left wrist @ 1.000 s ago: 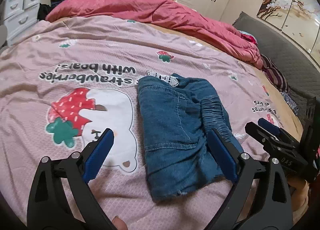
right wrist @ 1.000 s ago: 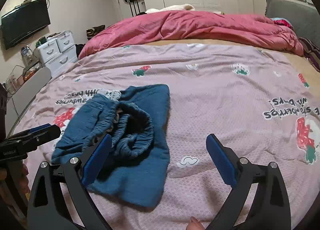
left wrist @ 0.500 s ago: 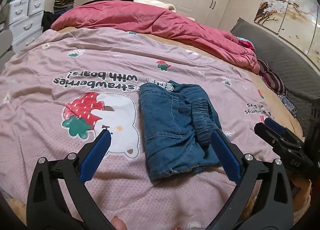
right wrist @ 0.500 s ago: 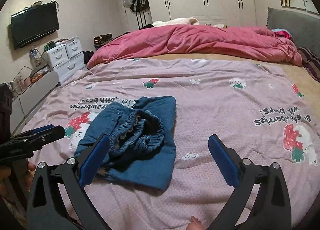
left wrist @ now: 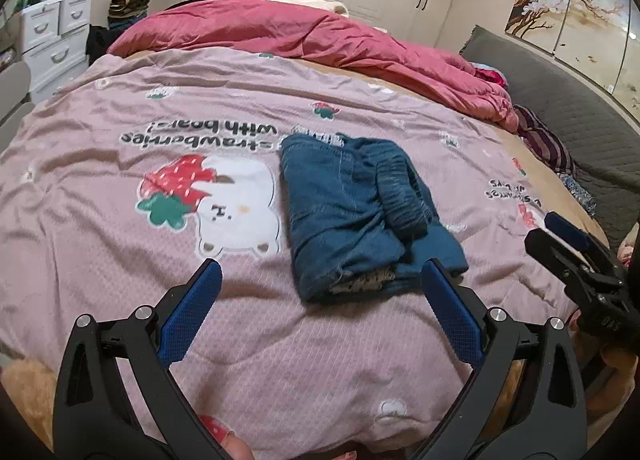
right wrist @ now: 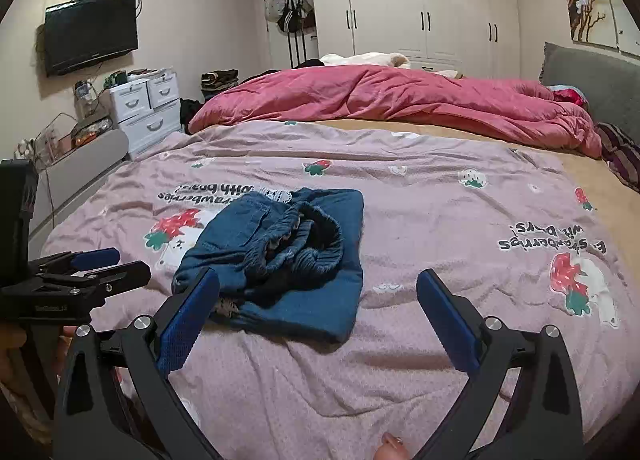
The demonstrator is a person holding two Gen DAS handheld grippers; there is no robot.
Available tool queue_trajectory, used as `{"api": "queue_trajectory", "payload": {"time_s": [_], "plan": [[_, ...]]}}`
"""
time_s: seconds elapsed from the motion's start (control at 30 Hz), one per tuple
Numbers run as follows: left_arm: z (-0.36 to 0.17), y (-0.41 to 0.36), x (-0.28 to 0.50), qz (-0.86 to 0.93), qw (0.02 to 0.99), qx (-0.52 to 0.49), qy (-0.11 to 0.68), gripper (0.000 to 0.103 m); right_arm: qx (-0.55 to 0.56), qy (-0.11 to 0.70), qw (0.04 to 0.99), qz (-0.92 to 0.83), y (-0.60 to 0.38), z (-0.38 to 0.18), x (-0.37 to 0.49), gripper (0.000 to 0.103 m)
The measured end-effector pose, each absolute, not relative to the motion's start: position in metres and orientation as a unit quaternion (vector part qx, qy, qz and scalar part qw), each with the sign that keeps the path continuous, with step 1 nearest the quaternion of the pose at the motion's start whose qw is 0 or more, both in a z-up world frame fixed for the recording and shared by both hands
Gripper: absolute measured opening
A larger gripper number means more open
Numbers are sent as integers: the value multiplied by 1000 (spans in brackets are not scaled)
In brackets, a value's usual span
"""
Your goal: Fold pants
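The blue denim pants (left wrist: 360, 211) lie folded into a compact stack on the pink printed bedspread (left wrist: 120, 244), with the gathered elastic waistband on top. They also show in the right wrist view (right wrist: 288, 256). My left gripper (left wrist: 320, 284) is open and empty, held back from the near edge of the stack. My right gripper (right wrist: 318, 294) is open and empty, also short of the stack. The right gripper shows at the right in the left wrist view (left wrist: 576, 256). The left gripper shows at the left in the right wrist view (right wrist: 92, 272).
A rumpled red duvet (right wrist: 400, 99) lies across the far side of the bed. A grey headboard (left wrist: 568, 115) runs along the right. White drawers (right wrist: 148, 107) and a wall television (right wrist: 90, 37) stand beyond the bed's left side. White wardrobes (right wrist: 420, 3) fill the back wall.
Both grippers have pulled back and up from the folded pants, which now sit farther away in both views. Both stay open and empty. The pants have not moved.
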State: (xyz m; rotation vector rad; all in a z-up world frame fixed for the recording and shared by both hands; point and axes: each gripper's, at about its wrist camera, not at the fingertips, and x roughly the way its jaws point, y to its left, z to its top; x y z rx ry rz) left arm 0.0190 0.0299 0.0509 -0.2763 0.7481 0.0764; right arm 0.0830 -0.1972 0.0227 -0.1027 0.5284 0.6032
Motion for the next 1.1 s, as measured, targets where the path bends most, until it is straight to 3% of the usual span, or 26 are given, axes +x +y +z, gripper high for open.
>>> {"api": "queue_trajectory", "payload": {"time_s": [1.1], "plan": [[-2, 14, -8, 52, 904, -133, 402, 94, -79, 307, 914, 252, -202, -48, 58, 99]]}}
